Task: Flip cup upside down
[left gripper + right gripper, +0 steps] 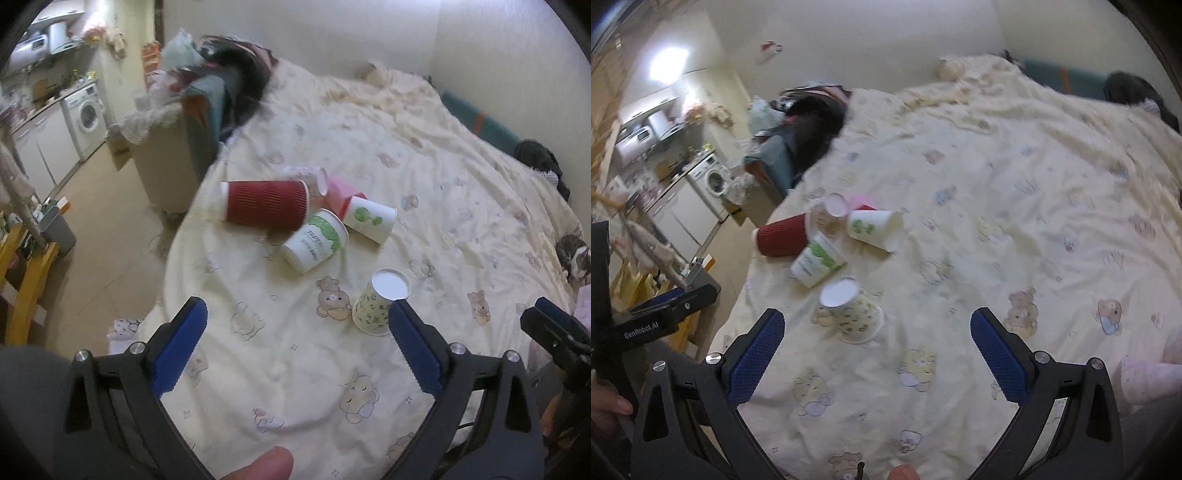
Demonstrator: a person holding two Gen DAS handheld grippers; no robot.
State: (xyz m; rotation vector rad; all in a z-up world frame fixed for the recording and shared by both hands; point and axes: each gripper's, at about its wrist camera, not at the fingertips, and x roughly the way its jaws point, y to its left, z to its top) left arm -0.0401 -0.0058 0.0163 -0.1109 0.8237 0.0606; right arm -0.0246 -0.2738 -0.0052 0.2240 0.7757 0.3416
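A small patterned yellow paper cup stands upside down on the bed, white base up, tilted a little; it also shows in the right wrist view. Beyond it lie a red ribbed cup, a white-and-green cup and a white cup with a green tree print, all on their sides. My left gripper is open and empty, its right fingertip close to the patterned cup. My right gripper is open and empty, the patterned cup just beyond its fingers, nearer the left one.
The cream bear-print bedsheet covers the bed. A clear plastic cup and a pink item lie behind the red cup. Clothes are piled at the bed's far left. The floor, a washing machine and a yellow rack are left.
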